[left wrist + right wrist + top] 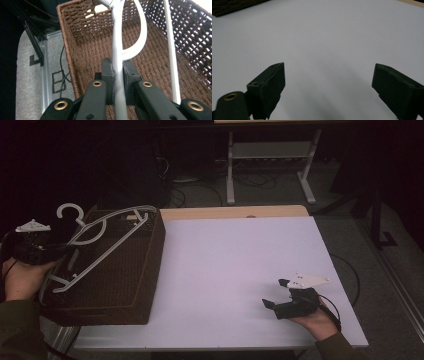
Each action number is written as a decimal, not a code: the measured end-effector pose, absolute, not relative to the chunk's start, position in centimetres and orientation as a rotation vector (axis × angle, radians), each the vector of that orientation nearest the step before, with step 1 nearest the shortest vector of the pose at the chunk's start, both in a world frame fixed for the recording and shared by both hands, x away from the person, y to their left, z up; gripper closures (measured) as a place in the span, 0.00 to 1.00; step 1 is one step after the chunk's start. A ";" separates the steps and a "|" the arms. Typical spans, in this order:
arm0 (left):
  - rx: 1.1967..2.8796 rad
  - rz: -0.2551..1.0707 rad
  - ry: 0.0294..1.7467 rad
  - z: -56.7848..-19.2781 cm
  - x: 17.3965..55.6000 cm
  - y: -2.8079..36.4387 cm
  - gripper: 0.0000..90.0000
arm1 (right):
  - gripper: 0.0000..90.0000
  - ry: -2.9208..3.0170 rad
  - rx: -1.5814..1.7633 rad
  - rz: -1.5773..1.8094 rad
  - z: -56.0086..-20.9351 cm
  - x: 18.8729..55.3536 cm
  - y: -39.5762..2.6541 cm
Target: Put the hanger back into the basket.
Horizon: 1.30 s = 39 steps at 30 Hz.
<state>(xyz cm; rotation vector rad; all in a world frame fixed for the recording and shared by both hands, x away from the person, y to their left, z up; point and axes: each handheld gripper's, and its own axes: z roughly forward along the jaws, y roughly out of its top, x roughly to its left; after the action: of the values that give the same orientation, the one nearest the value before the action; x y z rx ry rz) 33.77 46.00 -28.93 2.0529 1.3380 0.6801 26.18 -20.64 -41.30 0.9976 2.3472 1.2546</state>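
We see left gripper point(117, 75) jaws clamped on white plastic hanger point(117, 37) above brown woven wicker basket point(82, 50) | right gripper point(329, 87) jaws wide apart, empty, right of basket, over white worktop point(324, 37)

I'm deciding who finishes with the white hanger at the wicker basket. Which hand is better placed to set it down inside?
Left. The left gripper is shut on the white hanger right over the wicker basket. The right gripper rests open on the table, far from both.
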 end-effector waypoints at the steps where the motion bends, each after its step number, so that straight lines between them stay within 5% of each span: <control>1: 2.054 0.679 1.344 -29.1 33.8 46.0 0.92 | 0.12 2.347 0.999 1.254 -41.3 26.2 -20.6; 17: 2.146 0.639 1.374 -31.2 34.6 45.5 0.89 | 0.12 2.349 1.006 1.250 -41.3 26.1 -20.7; 19: 2.108 0.643 1.375 -31.2 34.5 45.7 0.76 | 0.12 2.347 1.000 1.252 -41.3 26.2 -20.7; 23: 2.068 0.645 1.373 -30.7 34.3 46.0 0.66 | 0.12 2.347 1.011 1.251 -41.3 26.1 -20.7; 39: 1.935 0.631 1.285 -29.3 33.9 43.0 0.35 | 0.12 2.331 1.006 1.267 -41.1 26.3 -20.7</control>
<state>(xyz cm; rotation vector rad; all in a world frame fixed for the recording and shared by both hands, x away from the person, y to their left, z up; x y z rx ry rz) 33.89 43.03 -29.34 1.9352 1.2845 0.6307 26.33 -20.73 -41.14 1.0057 2.3313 1.2673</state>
